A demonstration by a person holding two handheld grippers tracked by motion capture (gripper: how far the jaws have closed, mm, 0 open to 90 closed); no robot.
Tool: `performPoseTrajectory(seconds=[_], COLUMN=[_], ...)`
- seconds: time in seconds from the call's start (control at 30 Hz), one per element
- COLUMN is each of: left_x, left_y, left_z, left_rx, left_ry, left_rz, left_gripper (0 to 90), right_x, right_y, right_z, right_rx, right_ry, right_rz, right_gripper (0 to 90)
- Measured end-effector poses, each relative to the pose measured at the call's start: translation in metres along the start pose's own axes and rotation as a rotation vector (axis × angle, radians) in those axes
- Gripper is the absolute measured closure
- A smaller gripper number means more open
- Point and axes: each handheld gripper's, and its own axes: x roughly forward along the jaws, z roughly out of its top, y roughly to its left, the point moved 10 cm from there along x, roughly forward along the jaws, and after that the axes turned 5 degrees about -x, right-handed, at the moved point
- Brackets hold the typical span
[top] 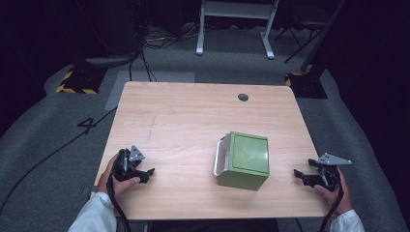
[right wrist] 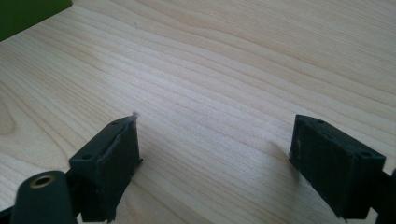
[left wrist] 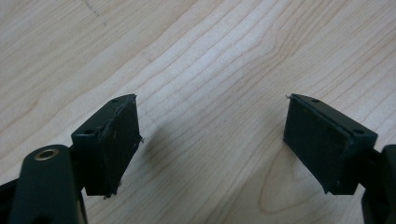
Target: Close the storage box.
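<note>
One green box [top: 244,159] on wooden table [top: 183,116], left gripper [top: 145,175] and right gripper [top: 300,176], both jaws apart, empty

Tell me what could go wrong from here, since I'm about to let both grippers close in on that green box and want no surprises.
1. The green box lies tipped with its white handle at the left side; a squeeze from the open left gripper might slide it rather than grip it.
2. The right gripper rests near the table's right edge, so its trailing cable could catch there.
</note>
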Motion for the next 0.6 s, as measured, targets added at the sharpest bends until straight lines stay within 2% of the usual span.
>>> performPoseTrajectory(seconds=[0.13,0.27,0.43,0.6], left_x=[-0.002,-0.003,-0.003,-0.003], left_y=[0.004,0.007,0.007,0.007], left_z=[-0.007,-0.011,-0.013,-0.013], left_rx=[-0.037,-0.056,-0.053,-0.067], left_ry=[-0.008,-0.031,-0.086,-0.081], left_rz=[-0.033,-0.05,-0.056,-0.038], left_gripper=[17.9,17.5,16.5,15.8], right_x=[0.0,0.0,0.0,0.0], right_y=[0.0,0.0,0.0,0.001], right_z=[0.0,0.0,0.0,0.0], right_rx=[0.0,0.0,-0.002,-0.008], right_ry=[0.0,0.0,0.0,-0.001], right_rz=[0.0,0.0,0.003,0.002], right_gripper=[15.8,15.8,15.8,15.8])
